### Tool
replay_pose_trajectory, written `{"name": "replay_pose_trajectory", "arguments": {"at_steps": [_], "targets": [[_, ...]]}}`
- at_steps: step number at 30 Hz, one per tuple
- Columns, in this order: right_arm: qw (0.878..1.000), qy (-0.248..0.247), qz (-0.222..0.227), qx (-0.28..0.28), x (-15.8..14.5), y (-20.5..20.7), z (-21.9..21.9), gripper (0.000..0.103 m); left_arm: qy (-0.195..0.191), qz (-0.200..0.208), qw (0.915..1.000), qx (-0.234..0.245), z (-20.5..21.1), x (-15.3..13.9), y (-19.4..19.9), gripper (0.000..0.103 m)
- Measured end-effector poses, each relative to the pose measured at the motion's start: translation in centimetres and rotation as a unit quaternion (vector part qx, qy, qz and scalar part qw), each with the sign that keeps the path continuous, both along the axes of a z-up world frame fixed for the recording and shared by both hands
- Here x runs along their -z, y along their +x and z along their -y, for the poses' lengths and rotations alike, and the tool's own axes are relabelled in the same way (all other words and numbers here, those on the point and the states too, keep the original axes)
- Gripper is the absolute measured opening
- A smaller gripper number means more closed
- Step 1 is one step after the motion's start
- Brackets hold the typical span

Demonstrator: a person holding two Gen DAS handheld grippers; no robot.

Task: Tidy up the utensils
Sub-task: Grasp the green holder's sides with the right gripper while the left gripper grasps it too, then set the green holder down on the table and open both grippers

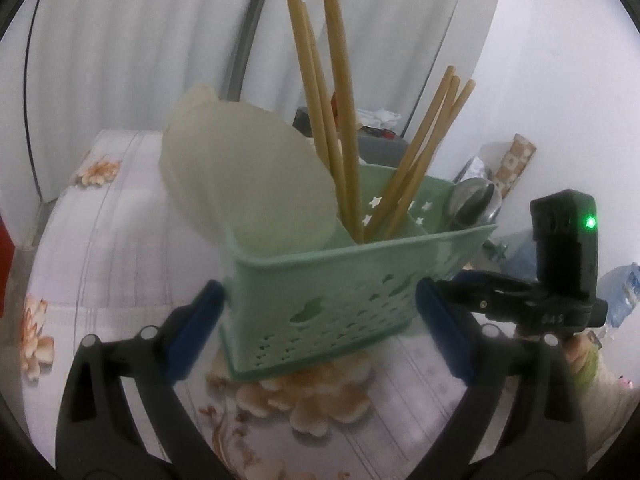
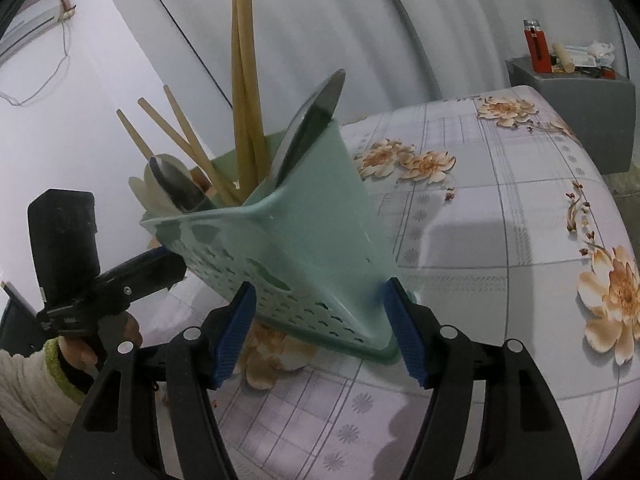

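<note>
Chopsticks (image 1: pixel 320 120), spoons (image 2: pixel 176 188) in caddy (image 1: pixel 320 292), prob. centre of table (image 2: pixel 500 240)

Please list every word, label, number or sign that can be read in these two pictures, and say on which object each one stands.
No text can be read with certainty.
Right gripper: pale marks on its black body, too blurred to read.
Brown patterned box against the wall: a printed pattern, no legible letters.
Red container on the grey stand: no readable label.
Green utensil basket: only star and heart cut-outs, no writing.
</note>
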State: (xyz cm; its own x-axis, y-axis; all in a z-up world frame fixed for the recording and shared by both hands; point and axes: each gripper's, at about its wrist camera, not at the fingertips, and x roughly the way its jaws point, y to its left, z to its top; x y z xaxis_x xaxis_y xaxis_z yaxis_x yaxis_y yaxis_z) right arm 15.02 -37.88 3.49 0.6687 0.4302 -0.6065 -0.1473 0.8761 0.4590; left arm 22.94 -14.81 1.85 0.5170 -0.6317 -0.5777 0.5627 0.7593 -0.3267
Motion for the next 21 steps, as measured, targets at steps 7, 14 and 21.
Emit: {"name": "replay_pose_trajectory", "arguments": {"at_steps": [7,14,21], "targets": [[1.000,0.000,-0.004,-0.006,-0.1,-2.7,-2.5,0.065,-0.007,-0.015,0.9996,-0.023,-2.3,-0.5,-3.1,0.092],[1.000,-0.012,-0.007,-0.006,-0.6,-6.8,-5.1,0.065,-0.025,-0.033,0.9984,-0.040,-4.6,-0.8,-7.1,0.093],[0.999,-0.042,-0.001,-0.002,-0.6,-8.3,-6.3,0.065,-0.030,-0.027,0.9983,-0.041,-5.0,-0.8,-8.8,0.094]]}}
